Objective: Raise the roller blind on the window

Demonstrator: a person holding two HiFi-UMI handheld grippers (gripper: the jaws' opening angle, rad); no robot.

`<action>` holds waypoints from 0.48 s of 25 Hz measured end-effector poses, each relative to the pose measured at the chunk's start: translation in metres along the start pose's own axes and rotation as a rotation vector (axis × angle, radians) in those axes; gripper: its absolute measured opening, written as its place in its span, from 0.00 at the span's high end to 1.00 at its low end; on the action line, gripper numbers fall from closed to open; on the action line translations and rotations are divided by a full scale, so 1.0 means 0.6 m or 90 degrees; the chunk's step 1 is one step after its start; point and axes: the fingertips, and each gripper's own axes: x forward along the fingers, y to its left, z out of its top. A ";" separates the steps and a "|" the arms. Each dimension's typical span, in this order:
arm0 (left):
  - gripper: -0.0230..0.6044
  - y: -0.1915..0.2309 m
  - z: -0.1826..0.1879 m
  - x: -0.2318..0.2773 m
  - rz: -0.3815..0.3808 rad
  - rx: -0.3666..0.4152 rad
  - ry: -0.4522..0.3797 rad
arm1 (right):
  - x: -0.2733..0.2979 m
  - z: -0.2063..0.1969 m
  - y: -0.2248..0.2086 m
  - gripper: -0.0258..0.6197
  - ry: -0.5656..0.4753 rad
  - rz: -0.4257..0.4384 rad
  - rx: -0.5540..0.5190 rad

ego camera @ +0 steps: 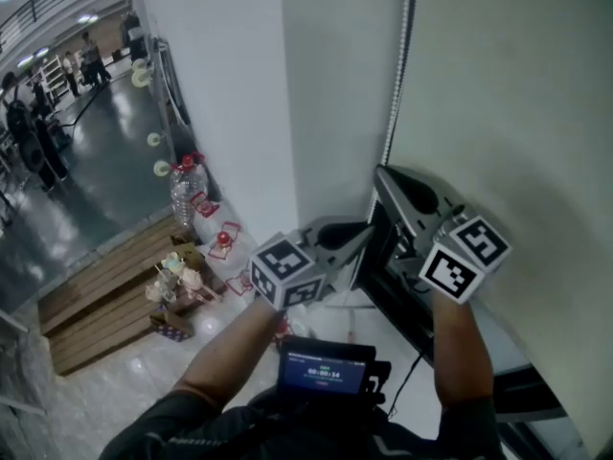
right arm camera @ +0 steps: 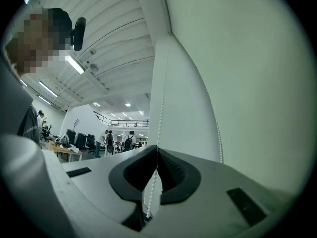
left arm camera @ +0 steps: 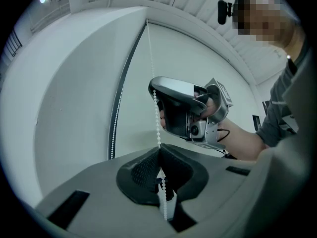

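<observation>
**Both tools clamped on the blind's bead chain, right above left**

Head view: The roller blind (ego camera: pixel 498 94) fills the right side and hangs down over the window. Its bead chain (ego camera: pixel 397 65) runs vertically along the blind's left edge, from 12 o'clock down to the tools. The right tool (ego camera: pixel 381 172) grips the chain higher up. The left tool (ego camera: pixel 364 236) sits just below it, toward 7 o'clock. A water bottle (ego camera: pixel 187 192) stands on the floor, well apart at 9 o'clock.

Left gripper view: The left tool is pinched shut on the chain. The chain rises straight to 12 o'clock into the right tool, with nothing between them. The loop's other strand (left arm camera: pixel 115 128) hangs free at 10 o'clock.

Right gripper view: The right tool is closed on the chain, which climbs toward 12 o'clock. The free strand lies at 2 o'clock, against the blind. A downward pull would likely follow the chain's vertical line, and the left tool sits directly in that path.
</observation>
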 end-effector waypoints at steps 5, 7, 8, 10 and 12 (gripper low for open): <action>0.96 0.000 -0.032 0.006 -0.004 -0.017 0.033 | 0.000 -0.029 -0.005 0.96 0.031 -0.004 0.008; 0.96 -0.002 -0.061 0.004 -0.007 -0.034 0.048 | -0.004 -0.058 -0.006 0.96 0.041 -0.007 0.022; 0.96 -0.003 -0.078 0.003 -0.008 -0.040 0.057 | -0.007 -0.074 -0.006 0.96 0.044 -0.009 0.031; 0.96 -0.006 -0.108 0.001 -0.010 -0.049 0.073 | -0.013 -0.102 -0.006 0.96 0.050 -0.011 0.050; 0.96 -0.010 -0.122 0.002 -0.012 -0.057 0.079 | -0.021 -0.116 -0.006 0.96 0.051 -0.012 0.059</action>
